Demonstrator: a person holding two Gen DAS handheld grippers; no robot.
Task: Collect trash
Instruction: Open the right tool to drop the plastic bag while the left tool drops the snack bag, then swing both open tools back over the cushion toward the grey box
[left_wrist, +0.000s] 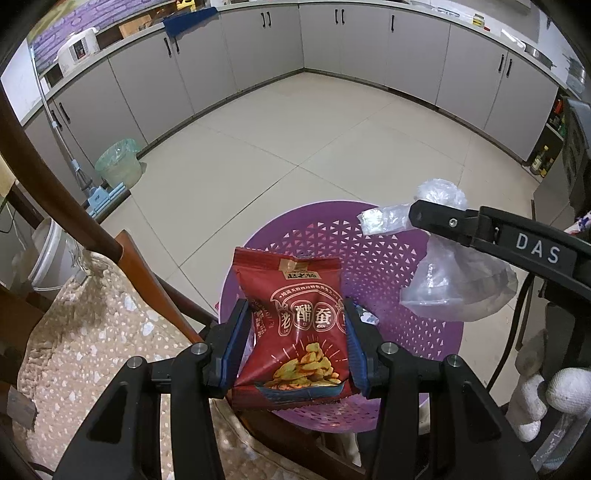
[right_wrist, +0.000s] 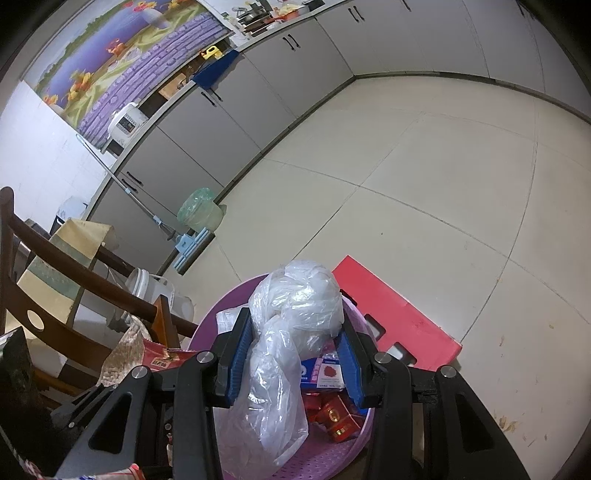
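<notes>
My left gripper is shut on a red snack packet, its blue pads pressing both side edges. The packet hangs over a purple perforated basket. To the right, my right gripper reaches in above the basket's rim with a crumpled clear plastic bag. In the right wrist view, the right gripper is shut on that plastic bag, which droops between the pads into the basket. Red boxes and a blue-and-white packet lie in the basket.
A wooden chair with a patterned cushion stands left of the basket. A red stool sits behind the basket. By the cabinets are a green-lined bin, a mop and a white bucket. A white-gloved hand shows at lower right.
</notes>
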